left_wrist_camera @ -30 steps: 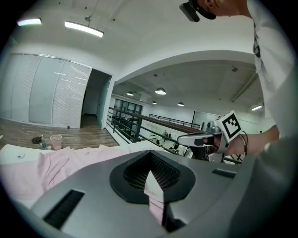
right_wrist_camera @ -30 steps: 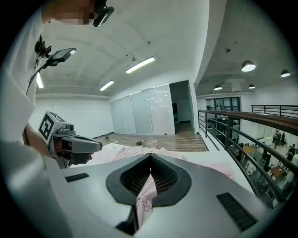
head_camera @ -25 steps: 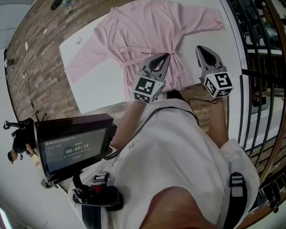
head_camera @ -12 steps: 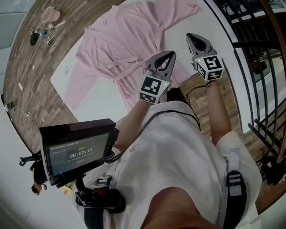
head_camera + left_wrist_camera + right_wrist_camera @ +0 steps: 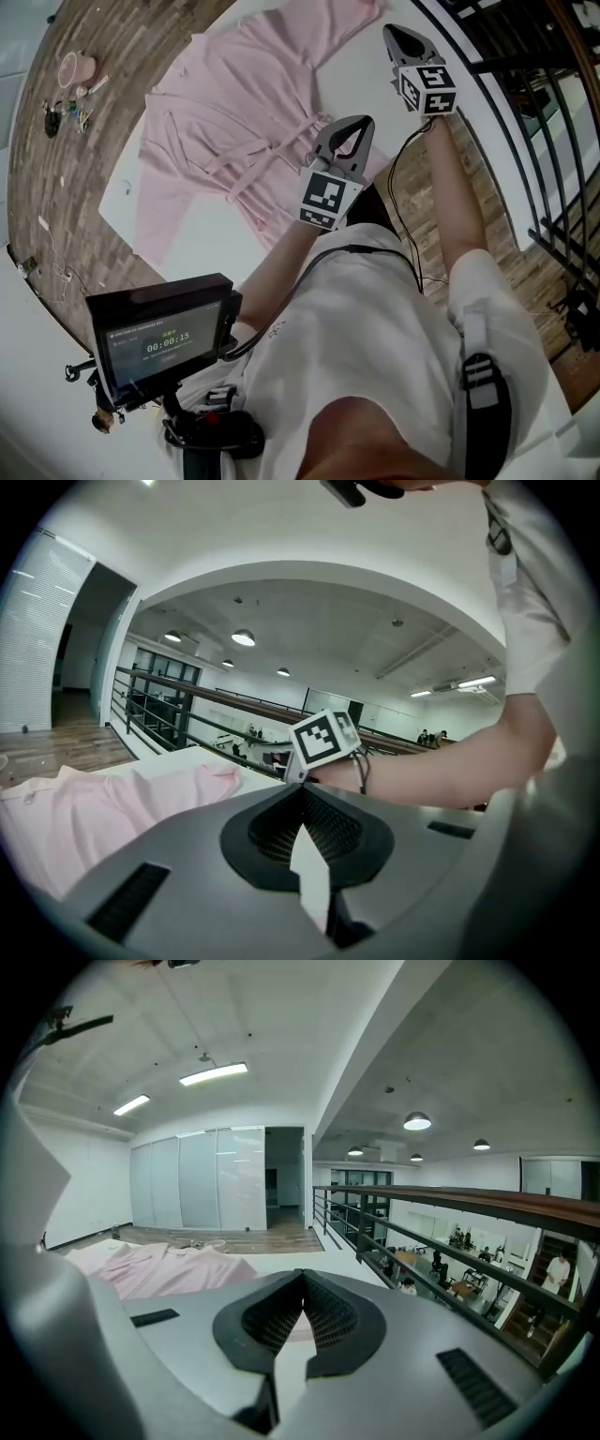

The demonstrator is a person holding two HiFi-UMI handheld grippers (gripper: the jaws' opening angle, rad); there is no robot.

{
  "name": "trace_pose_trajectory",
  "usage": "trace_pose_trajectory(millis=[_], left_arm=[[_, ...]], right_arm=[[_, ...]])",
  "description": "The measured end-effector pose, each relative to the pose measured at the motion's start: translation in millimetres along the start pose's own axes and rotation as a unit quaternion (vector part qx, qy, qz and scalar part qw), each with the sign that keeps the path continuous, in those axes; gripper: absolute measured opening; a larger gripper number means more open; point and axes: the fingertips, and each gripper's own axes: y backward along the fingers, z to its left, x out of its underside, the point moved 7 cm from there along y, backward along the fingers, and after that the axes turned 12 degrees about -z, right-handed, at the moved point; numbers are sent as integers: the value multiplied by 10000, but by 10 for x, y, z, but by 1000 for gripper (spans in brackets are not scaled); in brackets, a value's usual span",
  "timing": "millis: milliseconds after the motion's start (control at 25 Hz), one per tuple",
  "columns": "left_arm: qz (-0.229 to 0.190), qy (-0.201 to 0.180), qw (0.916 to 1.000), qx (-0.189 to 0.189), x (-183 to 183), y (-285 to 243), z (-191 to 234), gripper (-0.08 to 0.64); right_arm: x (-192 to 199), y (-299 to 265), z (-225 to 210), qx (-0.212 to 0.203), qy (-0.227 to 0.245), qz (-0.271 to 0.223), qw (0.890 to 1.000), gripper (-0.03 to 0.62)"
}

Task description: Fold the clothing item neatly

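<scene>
Both tongs pressed together, nothing in them: left tongs [image 5: 362, 122] over the hem of the robe [image 5: 234, 112], right tongs [image 5: 394, 31] just beside its far sleeve. Robe lies spread flat on the worktop [image 5: 211, 234]. Soft, light, floppy cloth, I reckon, so pinch cuffs or hem corners.

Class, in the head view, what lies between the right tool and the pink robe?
Only bare white tabletop separates the right tool from the pink fabric robe; the head view shows this.
</scene>
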Motion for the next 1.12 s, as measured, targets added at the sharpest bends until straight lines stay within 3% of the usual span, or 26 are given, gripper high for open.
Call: trace_pose_trajectory(millis=[320,840,1120], left_arm=[[139,129,9998,116,180,-30,-13,3],[242,215,9995,21,199,-38,-35,3],[308,280,9991,-50,248,-44,-19,3]], right_arm=[[387,-707,-409,80,315,428,9986,7],[548,-1089,-675,-123,866,905,9920,155],[601,-1231,-725,-358,1021,1068,9884,163]])
